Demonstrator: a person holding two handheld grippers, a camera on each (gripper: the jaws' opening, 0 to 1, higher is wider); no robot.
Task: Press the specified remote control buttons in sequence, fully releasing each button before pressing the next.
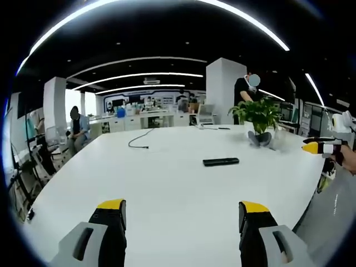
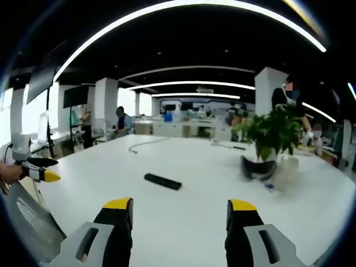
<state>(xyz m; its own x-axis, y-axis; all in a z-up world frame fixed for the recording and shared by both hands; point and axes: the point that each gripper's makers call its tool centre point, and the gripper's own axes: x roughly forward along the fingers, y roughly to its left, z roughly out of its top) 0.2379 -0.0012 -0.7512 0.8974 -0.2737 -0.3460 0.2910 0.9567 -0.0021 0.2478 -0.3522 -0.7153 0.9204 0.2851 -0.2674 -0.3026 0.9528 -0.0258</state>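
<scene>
1. Left gripper (image 1: 182, 214), nearest in left gripper view: jaws spread wide, yellow tips, nothing btwn them, hanging over bare white counter (image 1: 167, 189) w/o touching any object.
2. Right gripper (image 2: 181, 214), nearest in right gripper view: jaws likewise wide apart, released, nothing held, above the counter (image 2: 183, 167).
3. Remote control (image 1: 221, 162): black, flat on the counter, well ahead of left gripper, slightly right of centre. In right gripper view the remote control (image 2: 163, 181) lies ahead and left of centre, apart from both jaws.
4. Other gripper in each view: right gripper (image 1: 320, 147) enters at right edge of left gripper view, yellow tip; left gripper (image 2: 41, 169) at left edge of right gripper view. Both well away from the remote.
5. Potted plant (image 1: 258, 119) stands on the counter beyond the remote; plant (image 2: 272, 139) in right gripper view sits right of centre.
6. Black cable (image 1: 139, 139) lies on the far part of the counter.
7. People in the office background.
</scene>
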